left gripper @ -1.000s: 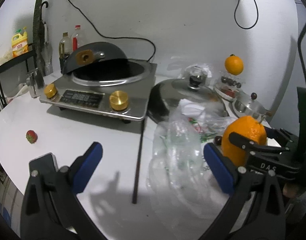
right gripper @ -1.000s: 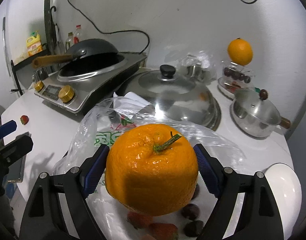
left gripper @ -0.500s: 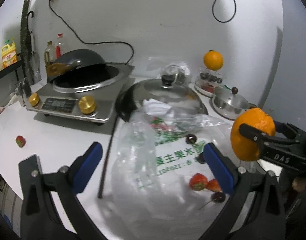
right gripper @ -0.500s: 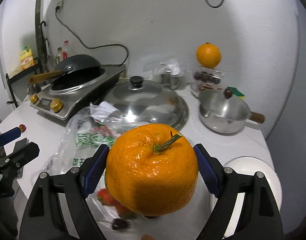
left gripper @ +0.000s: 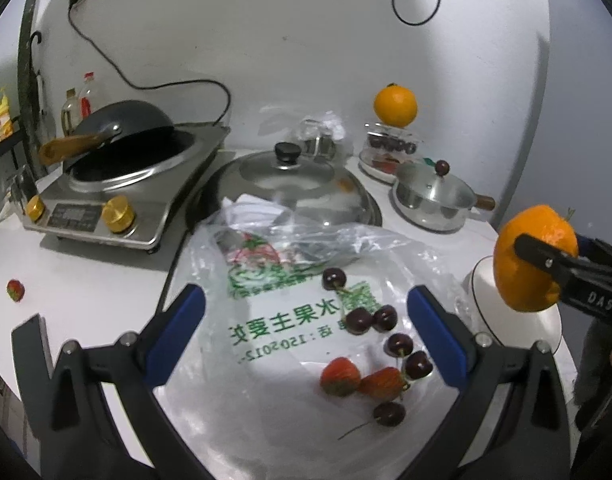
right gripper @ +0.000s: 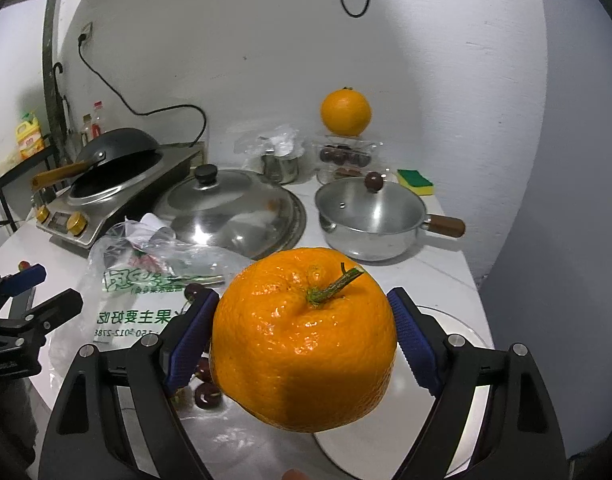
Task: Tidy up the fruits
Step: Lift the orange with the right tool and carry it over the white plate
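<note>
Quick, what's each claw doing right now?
Left gripper: open, holding nothing, above the bag.
Right gripper: shut on the orange.

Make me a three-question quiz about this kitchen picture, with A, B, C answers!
1. Where is the second orange?
A. on the clear fruit box by the wall
B. inside the wok
C. on the sponge

2. What colour is the sponge's top?
A. red
B. green
C. blue

3. What is the right gripper doing?
A. hanging open
B. squeezing a cherry
C. holding an orange

Answers:
1. A: it sits on the clear fruit box near the wall.
2. B: green sits over yellow.
3. C: both blue fingers press the held orange above the white plate.
</note>
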The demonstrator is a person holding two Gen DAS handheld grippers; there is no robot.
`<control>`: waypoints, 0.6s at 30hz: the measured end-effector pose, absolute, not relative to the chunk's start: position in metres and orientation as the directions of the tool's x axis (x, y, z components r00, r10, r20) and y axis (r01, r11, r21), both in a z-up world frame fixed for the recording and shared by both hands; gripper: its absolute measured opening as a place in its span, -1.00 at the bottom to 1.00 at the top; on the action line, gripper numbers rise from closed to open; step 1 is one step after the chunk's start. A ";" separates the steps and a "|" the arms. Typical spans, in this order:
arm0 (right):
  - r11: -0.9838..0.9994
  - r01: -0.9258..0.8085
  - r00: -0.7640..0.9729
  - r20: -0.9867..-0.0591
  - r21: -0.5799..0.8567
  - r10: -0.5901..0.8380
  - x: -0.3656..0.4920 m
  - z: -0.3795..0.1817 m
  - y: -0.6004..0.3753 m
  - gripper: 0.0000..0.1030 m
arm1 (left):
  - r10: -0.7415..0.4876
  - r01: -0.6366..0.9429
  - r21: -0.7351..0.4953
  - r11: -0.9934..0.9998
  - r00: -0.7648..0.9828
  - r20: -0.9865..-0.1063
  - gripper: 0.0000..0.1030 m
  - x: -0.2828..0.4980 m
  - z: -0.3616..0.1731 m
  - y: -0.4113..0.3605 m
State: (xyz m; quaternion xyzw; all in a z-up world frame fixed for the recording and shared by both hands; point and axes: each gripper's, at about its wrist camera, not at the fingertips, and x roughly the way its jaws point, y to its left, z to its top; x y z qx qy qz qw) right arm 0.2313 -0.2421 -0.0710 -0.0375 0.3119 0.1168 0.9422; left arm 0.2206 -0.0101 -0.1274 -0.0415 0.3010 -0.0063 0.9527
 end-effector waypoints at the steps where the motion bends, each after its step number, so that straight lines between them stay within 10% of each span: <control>1: 0.971 -0.241 0.781 -0.594 0.003 0.195 0.231 -0.070 -0.246 0.69 | -0.035 -0.009 -0.075 0.997 0.820 -0.571 0.97 0.222 -0.127 -0.013; 18: 0.984 -0.175 0.781 -0.606 0.022 0.152 0.247 -0.080 -0.303 0.69 | -0.031 0.011 -0.038 0.999 0.806 -0.592 0.97 0.249 -0.133 -0.046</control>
